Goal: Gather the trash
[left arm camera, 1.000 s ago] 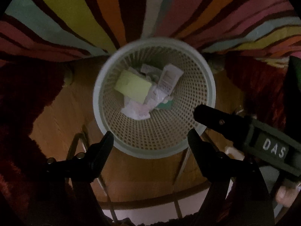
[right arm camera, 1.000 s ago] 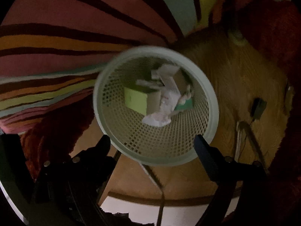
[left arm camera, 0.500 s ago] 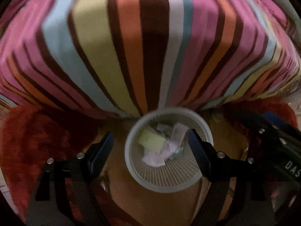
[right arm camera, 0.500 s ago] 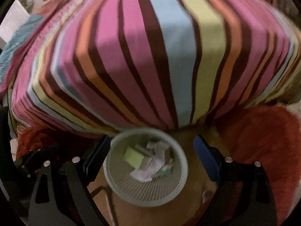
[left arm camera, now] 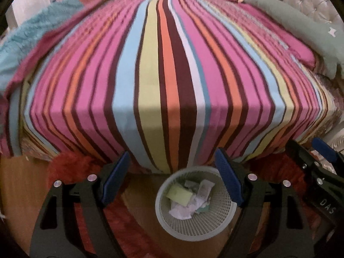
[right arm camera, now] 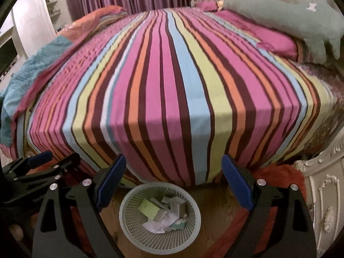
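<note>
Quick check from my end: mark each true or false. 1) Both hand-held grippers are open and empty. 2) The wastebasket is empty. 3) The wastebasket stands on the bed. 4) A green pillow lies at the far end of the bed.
1) True: the left hand-held gripper and right hand-held gripper are open, holding nothing.
2) False: the wastebasket holds crumpled paper and a yellow-green card.
3) False: it stands on the wooden floor at the foot of the striped bed.
4) True: green pillow.
</note>
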### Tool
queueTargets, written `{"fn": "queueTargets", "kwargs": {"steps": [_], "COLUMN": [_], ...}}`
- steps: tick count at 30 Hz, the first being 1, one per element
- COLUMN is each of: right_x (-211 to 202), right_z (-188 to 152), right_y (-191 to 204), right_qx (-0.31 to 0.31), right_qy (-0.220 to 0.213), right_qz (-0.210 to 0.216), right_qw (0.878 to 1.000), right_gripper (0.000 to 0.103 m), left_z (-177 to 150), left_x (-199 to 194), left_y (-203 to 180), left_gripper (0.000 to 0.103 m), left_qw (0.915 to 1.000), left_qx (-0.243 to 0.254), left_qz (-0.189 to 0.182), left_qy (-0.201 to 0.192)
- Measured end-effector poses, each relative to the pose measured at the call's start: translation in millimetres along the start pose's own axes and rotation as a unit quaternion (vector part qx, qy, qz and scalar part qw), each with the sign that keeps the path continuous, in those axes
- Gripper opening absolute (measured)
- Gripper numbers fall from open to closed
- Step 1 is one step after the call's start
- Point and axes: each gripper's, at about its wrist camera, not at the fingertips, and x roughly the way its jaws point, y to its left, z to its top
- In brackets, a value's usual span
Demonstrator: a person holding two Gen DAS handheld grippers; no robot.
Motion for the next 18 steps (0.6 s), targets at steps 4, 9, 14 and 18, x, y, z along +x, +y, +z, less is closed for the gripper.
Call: {"fn": "queueTargets", "kwargs": {"steps": [4, 9, 14, 18], "right_x": [-15, -28, -34, -37], "right_z": [7, 13, 13, 13], "right_y": [-2, -1, -2, -2], "right_qx": [0.008, 0.013, 0.017, 0.017], "right_qy": [-0.017, -0.030, -0.039, -0.042], "right_qz": [0.003, 0.001, 0.004, 0.005], "right_qw": [1.000, 0.999, 0.999, 0.999], "right_gripper": [0.086, 0.086, 0.086, 0.086], "left_z": [5, 10, 9, 9], "left_x": [-19, -35, -44, -47], "left_y": [-2, -5, -7, -8], "left_gripper": [0.079, 0.079, 0.079, 0.079], "left_qw": [0.9997, 0.9989, 0.9980, 0.9976], "left_qx": [0.004, 0.007, 0.015, 0.018], "left_qz": [0.001, -0.003, 0.002, 0.003], "left_qy": [-0.025, -0.045, -0.061, -0.067]}}
